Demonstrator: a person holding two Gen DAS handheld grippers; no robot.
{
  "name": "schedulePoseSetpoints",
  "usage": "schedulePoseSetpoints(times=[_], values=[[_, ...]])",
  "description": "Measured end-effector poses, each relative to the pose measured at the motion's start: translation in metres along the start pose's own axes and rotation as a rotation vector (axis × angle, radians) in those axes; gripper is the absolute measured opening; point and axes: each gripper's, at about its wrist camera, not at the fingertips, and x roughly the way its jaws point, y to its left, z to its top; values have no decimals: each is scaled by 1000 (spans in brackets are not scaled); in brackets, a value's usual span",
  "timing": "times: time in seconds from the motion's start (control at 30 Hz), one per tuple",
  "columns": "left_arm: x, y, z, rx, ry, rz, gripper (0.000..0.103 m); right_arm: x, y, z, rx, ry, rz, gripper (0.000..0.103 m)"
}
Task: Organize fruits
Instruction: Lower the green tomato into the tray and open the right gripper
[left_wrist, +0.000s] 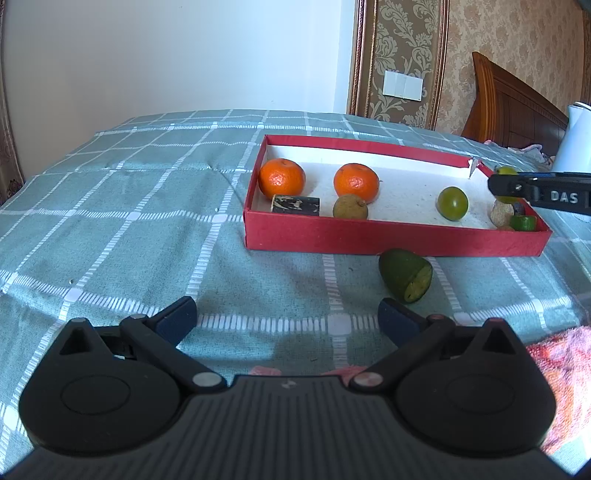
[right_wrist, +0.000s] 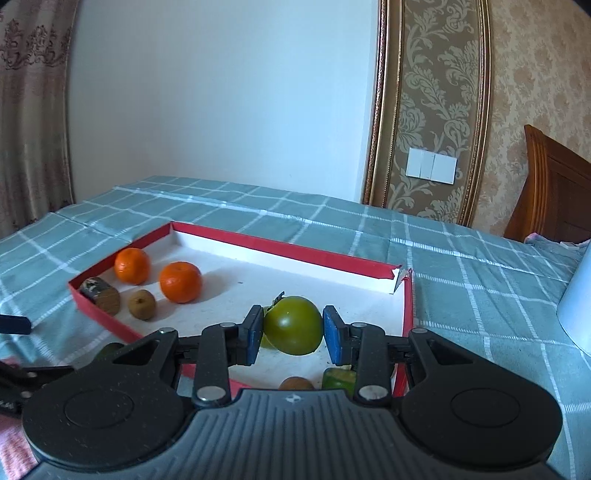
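While a green round fruit (right_wrist: 292, 325) is clamped between the blue pads (right_wrist: 253, 334) of the right hand-held gripper (right_wrist: 293, 332), the step in hand reads as a transfer inside or out of the red box (right_wrist: 295, 251); which one cannot be told. The fruit is held over the box's near right part, above its white floor. Next move, as judged: a free spot has to be chosen and the fruit lowered before release, clear of the 2 oranges (right_wrist: 181, 282) and the small brown fruit (right_wrist: 142, 304) at the box's left. The right hand-held gripper is pitched slightly downward over the box's near rim. The left hand-held gripper (left_wrist: 287, 320) is held wide open and empty, low over the checked bedcover (left_wrist: 110, 206), with a cut green fruit (left_wrist: 406, 275) lying just ahead outside the box.
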Motion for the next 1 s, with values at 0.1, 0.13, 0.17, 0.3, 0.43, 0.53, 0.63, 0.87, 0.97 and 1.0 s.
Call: schedulePoseSetpoints(times=[0.1, 0.13, 0.17, 0.3, 0.43, 0.53, 0.63, 0.87, 0.97, 1.0], values=[[0, 0, 0, 0, 0, 0, 103, 10, 3, -1, -18, 28, -11, 34], [0, 0, 0, 0, 0, 0, 103, 14, 4, -1, -22, 38, -17, 34], [0, 0, 0, 0, 0, 0, 103, 18, 5, -1, -23, 51, -23, 34], [0, 0, 0, 0, 0, 0, 103, 31, 6, -3, -15, 97, -48, 34], [0, 0, 0, 0, 0, 0, 103, 39, 6, -4, -14, 113, -63, 34], [1, 1, 0, 2, 1, 0, 103, 41, 5, -2, -7, 119, -61, 34], [1, 0, 0, 2, 1, 0, 103, 39, 5, -3, -8, 131, -68, 34], [1, 0, 0, 1, 0, 0, 103, 40, 4, -5, -7, 140, -75, 34], [1, 0, 0, 2, 1, 0, 103, 39, 2, -6, -6, 141, -74, 35], [1, 0, 0, 2, 1, 0, 103, 39, 2, -7, -6, 140, -74, 35]])
